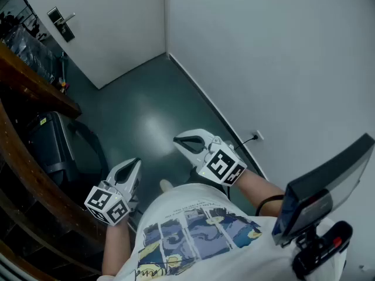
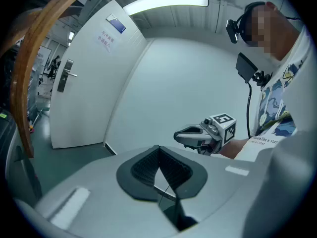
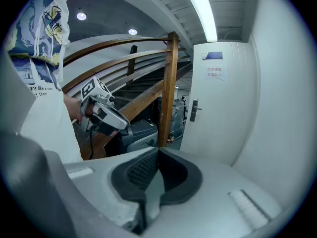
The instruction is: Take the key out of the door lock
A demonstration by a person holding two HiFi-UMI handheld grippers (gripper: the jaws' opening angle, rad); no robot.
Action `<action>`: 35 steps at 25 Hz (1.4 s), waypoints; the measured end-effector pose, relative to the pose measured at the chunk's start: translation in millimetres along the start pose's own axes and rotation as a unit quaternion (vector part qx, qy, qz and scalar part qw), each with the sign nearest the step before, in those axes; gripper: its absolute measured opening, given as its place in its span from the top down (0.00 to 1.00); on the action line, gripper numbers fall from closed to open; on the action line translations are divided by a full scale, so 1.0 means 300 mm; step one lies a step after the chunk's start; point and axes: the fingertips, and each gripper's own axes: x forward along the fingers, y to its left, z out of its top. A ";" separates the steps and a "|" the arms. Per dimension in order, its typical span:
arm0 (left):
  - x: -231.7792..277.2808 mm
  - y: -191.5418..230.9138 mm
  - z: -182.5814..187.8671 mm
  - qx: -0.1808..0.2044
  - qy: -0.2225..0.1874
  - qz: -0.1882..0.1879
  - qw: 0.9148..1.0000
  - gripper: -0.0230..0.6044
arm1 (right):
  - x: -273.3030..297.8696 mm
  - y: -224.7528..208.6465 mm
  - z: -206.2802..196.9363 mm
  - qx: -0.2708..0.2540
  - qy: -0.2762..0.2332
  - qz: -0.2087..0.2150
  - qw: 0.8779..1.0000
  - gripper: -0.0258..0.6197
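The white door (image 1: 111,16) stands shut far ahead at the top left, with its dark lock plate and lever handle (image 1: 60,22). The same lock plate (image 2: 65,76) shows small in the left gripper view, and the lock plate (image 3: 194,110) again in the right gripper view. No key can be made out at this distance. My left gripper (image 1: 133,167) and right gripper (image 1: 180,141) are held low in front of the person's body, far from the door. The left gripper (image 2: 158,148) is shut with nothing between its jaws. The right gripper (image 3: 158,151) is shut and empty too.
A curved wooden stair railing (image 1: 35,84) runs along the left, with a dark grey case (image 1: 50,139) beside it. A white wall (image 1: 269,57) with a socket (image 1: 258,136) bounds the right. Green floor (image 1: 146,110) stretches between me and the door.
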 end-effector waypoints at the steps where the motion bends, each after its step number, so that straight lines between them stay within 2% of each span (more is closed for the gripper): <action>1: -0.013 0.006 -0.001 0.001 0.000 -0.001 1.000 0.95 | 0.011 0.012 0.006 0.000 0.001 0.000 1.000 0.96; 6: -0.073 0.036 -0.017 0.005 -0.002 -0.003 1.000 0.95 | 0.050 0.076 0.020 0.000 0.008 -0.001 1.000 0.96; 12: -0.151 0.102 -0.030 -0.006 -0.023 0.013 1.000 0.95 | 0.087 0.124 0.043 -0.011 0.020 0.001 1.000 0.96; 18: -0.168 0.196 -0.017 -0.014 -0.031 0.035 0.999 0.95 | 0.170 0.086 0.061 0.016 0.010 0.006 1.000 0.95; 26: -0.056 0.438 0.118 -0.007 -0.034 0.087 0.996 0.95 | 0.419 -0.135 0.080 0.027 0.006 0.048 0.998 0.92; 31: 0.045 0.632 0.282 0.000 -0.042 0.123 0.991 0.95 | 0.613 -0.352 0.133 0.019 -0.004 0.078 0.997 0.92; 35: 0.102 0.758 0.407 0.007 -0.053 0.159 0.986 0.92 | 0.727 -0.518 0.221 -0.006 -0.024 0.092 0.995 0.90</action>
